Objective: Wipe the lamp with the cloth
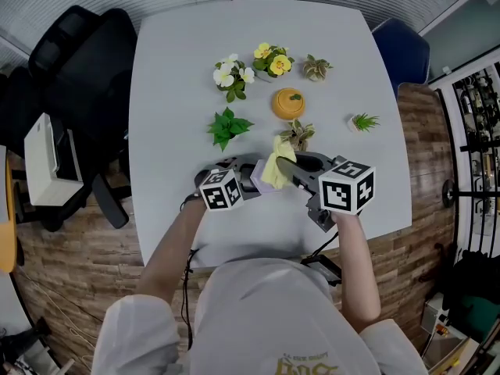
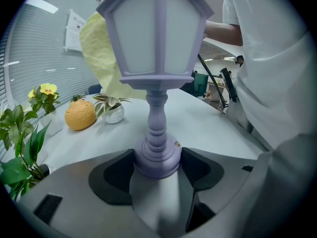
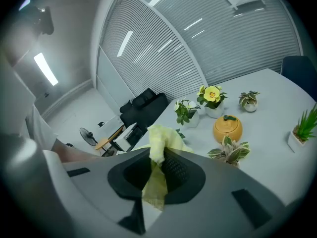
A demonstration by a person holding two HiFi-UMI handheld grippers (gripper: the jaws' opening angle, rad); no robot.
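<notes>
Clamped between the left tongs (image 2: 157,158): the round base of a lavender lantern-shaped table lamp (image 2: 156,48), standing upright at the near side of the pale grey worktop (image 1: 176,84). Pinched in the right tongs (image 3: 157,175): a crumpled pale yellow cloth (image 3: 159,148), bunched out past the tips and lying close against the side of the lamp's shade. Just beyond, an orange pumpkin-shaped pot (image 1: 288,103) and a small variegated plant in a white pot (image 1: 298,133). Further back, yellow flowers (image 1: 272,59) and white flowers (image 1: 232,74).
</notes>
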